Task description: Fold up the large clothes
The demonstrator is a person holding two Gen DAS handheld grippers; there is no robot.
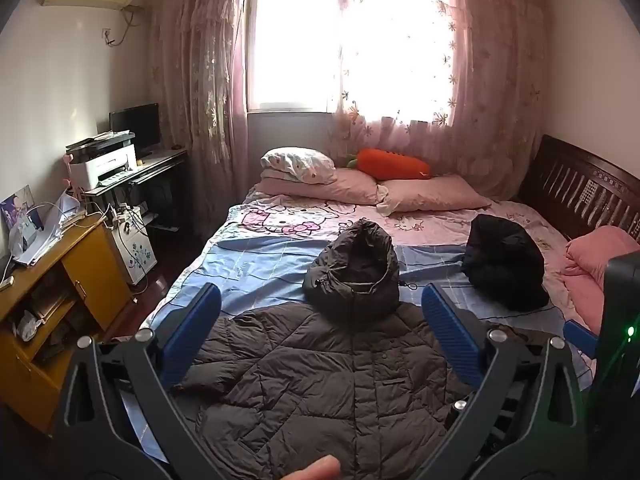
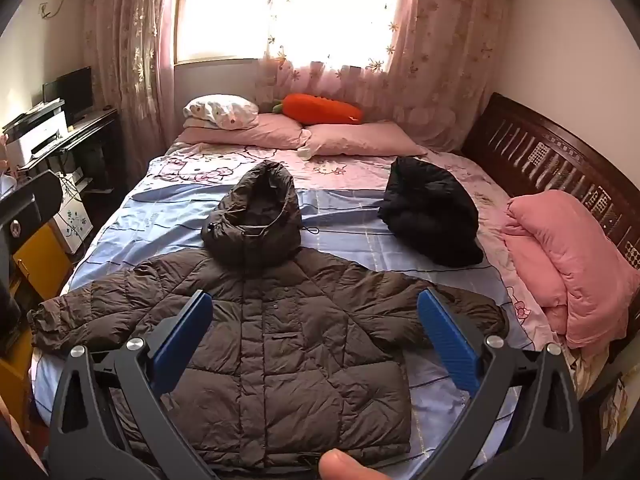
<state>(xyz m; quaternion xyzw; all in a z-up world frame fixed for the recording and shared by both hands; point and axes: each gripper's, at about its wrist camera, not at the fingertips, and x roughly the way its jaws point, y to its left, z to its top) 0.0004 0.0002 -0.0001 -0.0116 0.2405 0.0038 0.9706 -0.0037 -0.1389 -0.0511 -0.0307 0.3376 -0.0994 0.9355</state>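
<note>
A dark brown puffer jacket [image 2: 280, 344] lies flat on the bed, front up, sleeves spread to both sides, hood [image 2: 256, 216] pointing toward the pillows. It also shows in the left wrist view [image 1: 320, 380]. My left gripper [image 1: 320, 308] is open and empty, held above the jacket's chest. My right gripper [image 2: 314, 312] is open and empty, held above the jacket's middle. A black jacket [image 2: 432, 216] lies bundled on the right of the bed, also in the left wrist view [image 1: 504, 260].
A folded pink quilt [image 2: 568, 264] lies by the dark wooden bed frame [image 2: 560, 160] on the right. Pillows [image 2: 360, 140] and a carrot plush [image 2: 320, 110] sit at the far end. A yellow cabinet [image 1: 60, 280] and a desk with a printer [image 1: 104, 164] stand left of the bed.
</note>
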